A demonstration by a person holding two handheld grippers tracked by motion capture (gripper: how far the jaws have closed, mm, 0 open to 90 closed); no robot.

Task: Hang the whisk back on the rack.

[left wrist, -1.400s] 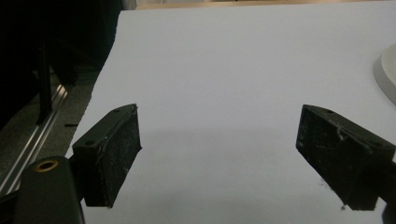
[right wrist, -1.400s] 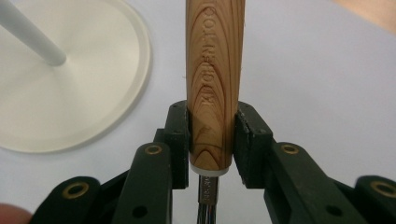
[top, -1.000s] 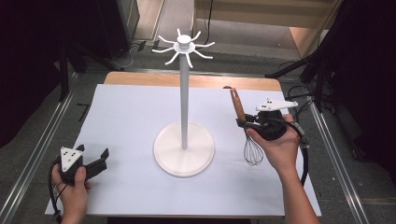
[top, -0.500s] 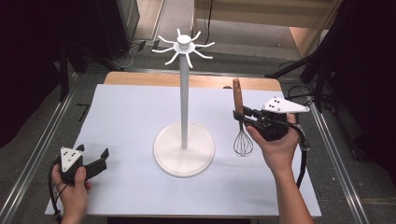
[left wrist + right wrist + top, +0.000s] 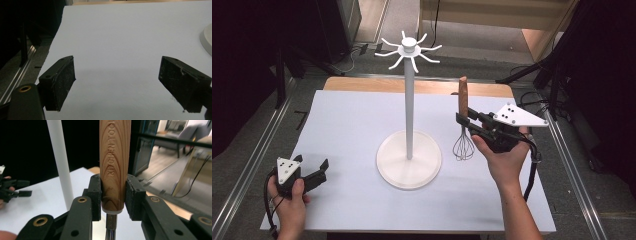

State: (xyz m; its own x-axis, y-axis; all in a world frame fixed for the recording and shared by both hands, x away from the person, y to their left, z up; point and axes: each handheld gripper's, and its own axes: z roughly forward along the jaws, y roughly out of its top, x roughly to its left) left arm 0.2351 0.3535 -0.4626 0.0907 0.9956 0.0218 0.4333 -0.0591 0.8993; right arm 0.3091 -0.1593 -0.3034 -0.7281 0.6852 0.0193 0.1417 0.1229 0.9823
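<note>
Your right gripper (image 5: 468,123) clamps the wooden-handled wire whisk (image 5: 463,125) upright, right of the white hook stand (image 5: 409,105). Your left gripper (image 5: 314,172) sits wide open, empty, near-left.

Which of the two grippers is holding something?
The right gripper: it is shut on the whisk by its wooden handle. The left gripper is open, with nothing between its jaws.
</note>
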